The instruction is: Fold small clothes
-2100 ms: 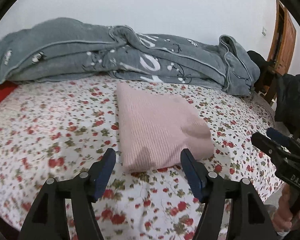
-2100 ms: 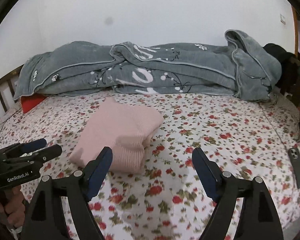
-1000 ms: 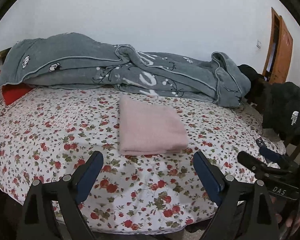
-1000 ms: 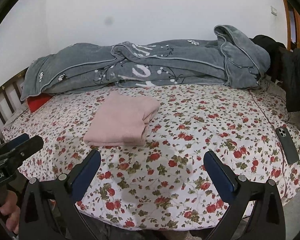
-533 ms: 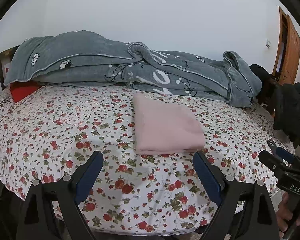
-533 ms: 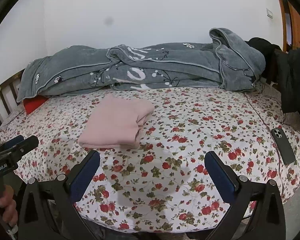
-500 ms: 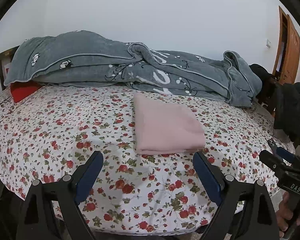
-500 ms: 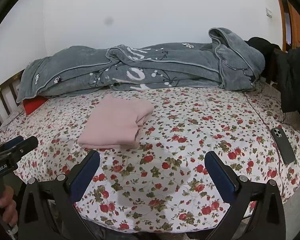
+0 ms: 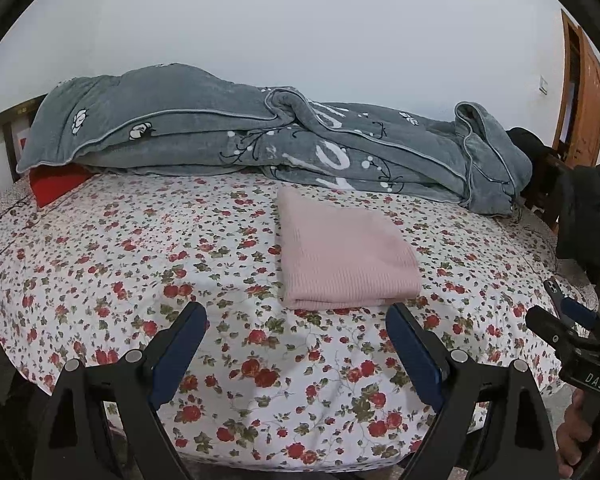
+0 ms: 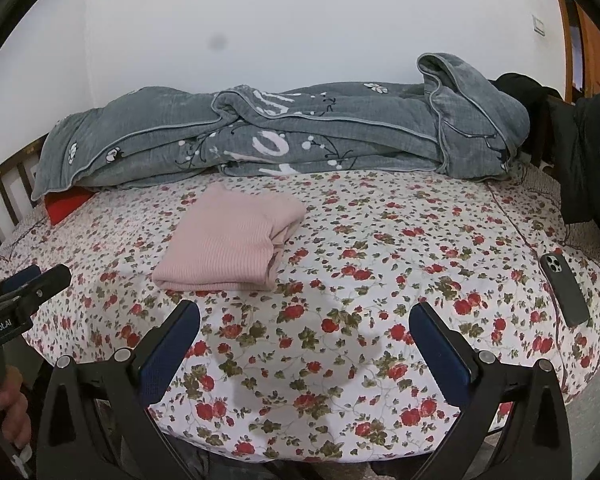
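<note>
The pink garment (image 9: 344,256) is lying folded on the floral sheet (image 9: 140,248), w/ nothing touching it. The left gripper (image 9: 296,344) & right gripper (image 10: 304,340) are both hanging wide open near the bed edge, holding nothing.

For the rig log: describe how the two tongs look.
Left tongs and right tongs match: black angular frames with silver rivets and dark blue ribbed pads. Seen from the other camera, white lettering reads "GenRobot.AI" on the left, "DAS" on the right. Bare hands hold them.
</note>
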